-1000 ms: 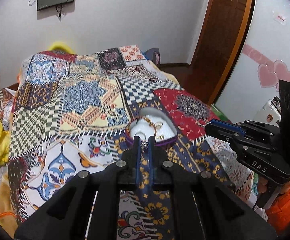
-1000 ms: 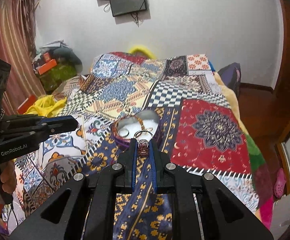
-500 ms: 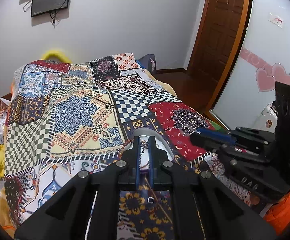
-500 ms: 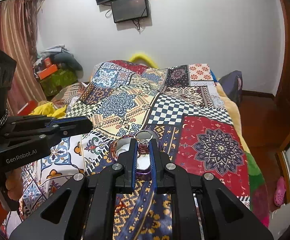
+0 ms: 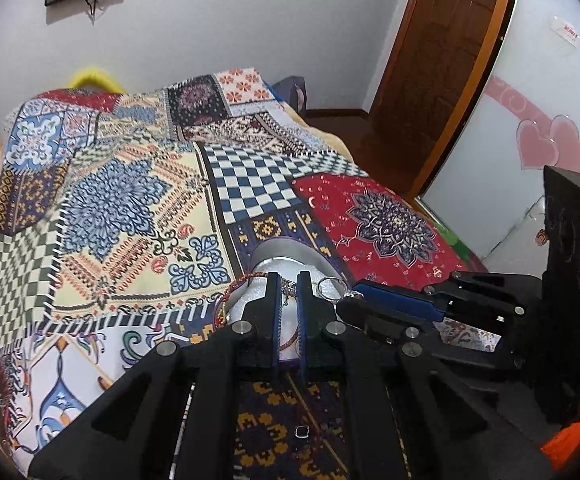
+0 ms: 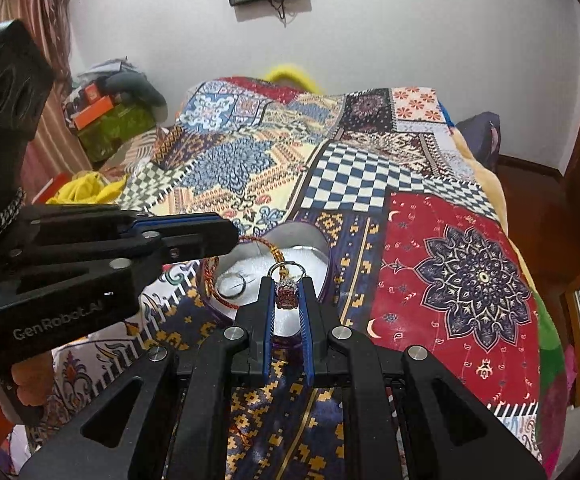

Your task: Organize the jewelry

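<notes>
A heart-shaped jewelry box (image 6: 317, 245) with a white lining lies open on the patchwork bed cover; it also shows in the left wrist view (image 5: 290, 254). My right gripper (image 6: 287, 294) is shut on a ring with a red stone (image 6: 286, 295), held just over the box. My left gripper (image 5: 288, 290) is shut on a small silver piece of jewelry (image 5: 288, 289) over the box. A red and gold bracelet (image 6: 210, 276) hangs over the box's left rim. A silver ring (image 6: 232, 282) lies inside. The right gripper's fingers (image 5: 389, 304) reach in beside a ring (image 5: 329, 286).
The patchwork bed cover (image 6: 369, 184) fills the middle of both views. A small square bit (image 5: 301, 431) lies on the cover under my left gripper. Yellow cloth (image 6: 86, 190) and boxes (image 6: 102, 120) sit at the left. A wooden door (image 5: 441, 60) stands at the back right.
Both grippers have moved forward and closer together over the heart-shaped box, each still shut on its piece. The right gripper's fingers now reach next to the left gripper's tips.
</notes>
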{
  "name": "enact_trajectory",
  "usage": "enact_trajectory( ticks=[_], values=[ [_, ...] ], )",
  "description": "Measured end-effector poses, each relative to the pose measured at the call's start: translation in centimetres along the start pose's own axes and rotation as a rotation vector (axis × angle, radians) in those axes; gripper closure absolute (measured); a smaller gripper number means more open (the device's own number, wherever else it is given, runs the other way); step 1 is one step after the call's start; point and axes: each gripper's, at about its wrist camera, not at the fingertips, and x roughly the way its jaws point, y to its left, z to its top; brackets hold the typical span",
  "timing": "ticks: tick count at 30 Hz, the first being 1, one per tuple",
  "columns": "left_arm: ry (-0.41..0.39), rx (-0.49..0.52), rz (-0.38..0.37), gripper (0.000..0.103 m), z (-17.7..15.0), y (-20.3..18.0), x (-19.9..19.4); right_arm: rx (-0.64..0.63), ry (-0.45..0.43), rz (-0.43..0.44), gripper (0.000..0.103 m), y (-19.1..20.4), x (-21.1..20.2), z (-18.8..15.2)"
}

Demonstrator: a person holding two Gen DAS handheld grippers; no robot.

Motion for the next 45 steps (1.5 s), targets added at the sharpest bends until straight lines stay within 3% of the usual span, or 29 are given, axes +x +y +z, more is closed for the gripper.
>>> enact_trajectory(
  ticks=[14,20,35,45],
  values=[
    [0.047,-0.019,-0.009,0.097,0.0,0.2,0.8,-0.038,0.035,-0.009,0.092,0.3,0.6,0.2],
    [0.025,-0.02,0.017,0.079,0.1,0.1,-0.6,-0.042,0.043,-0.033,0.092,0.4,0.4,0.4],
    [-0.049,-0.004,0.072,0.066,-0.5,-0.2,-6.4,-0.064,-0.015,-0.083,0.074,1.2,-3.1,0.7],
    [0.007,0.006,0.102,0.062,-3.3,0.2,-6.9,-0.052,0.002,-0.082,0.073,1.3,-4.2,-0.6]
  ],
)
